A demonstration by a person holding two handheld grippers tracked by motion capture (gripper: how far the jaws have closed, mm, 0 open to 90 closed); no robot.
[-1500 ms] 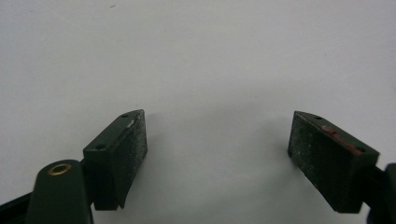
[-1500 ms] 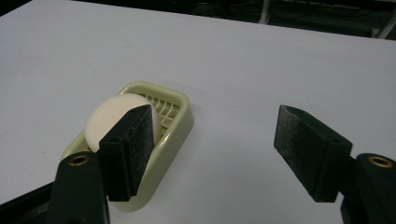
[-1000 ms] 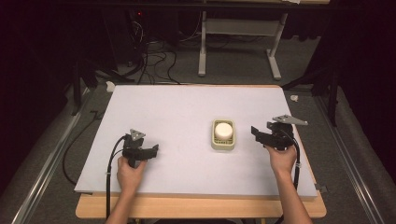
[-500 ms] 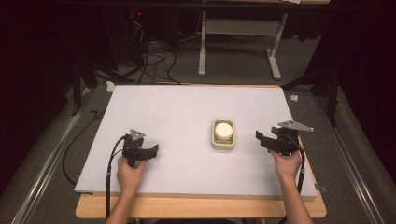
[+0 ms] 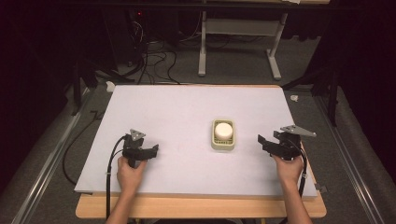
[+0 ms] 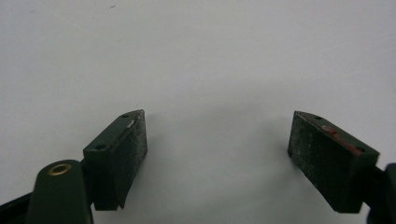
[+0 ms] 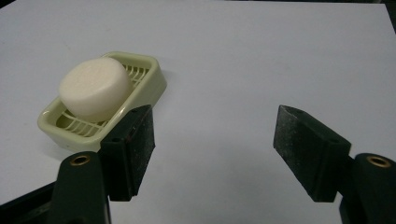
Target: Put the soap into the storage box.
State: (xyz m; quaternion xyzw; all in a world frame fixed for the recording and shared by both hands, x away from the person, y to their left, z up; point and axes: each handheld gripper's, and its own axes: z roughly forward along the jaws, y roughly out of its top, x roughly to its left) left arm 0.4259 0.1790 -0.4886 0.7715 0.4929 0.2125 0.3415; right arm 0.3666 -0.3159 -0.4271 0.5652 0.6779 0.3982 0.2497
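A pale green soap dish (image 5: 223, 143) sits right of the middle of the white table cover (image 5: 187, 112), and a round white soap bar (image 5: 223, 131) lies in it. In the right gripper view the soap dish (image 7: 149, 79) and soap bar (image 7: 95, 87) lie at the upper left, just beyond the left jaw. My right gripper (image 5: 262, 142) is held to the right of the dish, open and holding nothing; its jaws stand wide apart (image 7: 212, 149). My left gripper (image 5: 153, 150) rests near the front left, open over bare cover (image 6: 217, 154).
The wooden table edge (image 5: 201, 207) runs along the front below the cover. Beyond the table stand a grey desk frame (image 5: 238, 46) and cables (image 5: 149, 60) on the dark floor. A metal rail (image 5: 42, 163) runs along the left side.
My right gripper has moved back toward the front right, away from the soap dish. The left gripper has stayed where it was.
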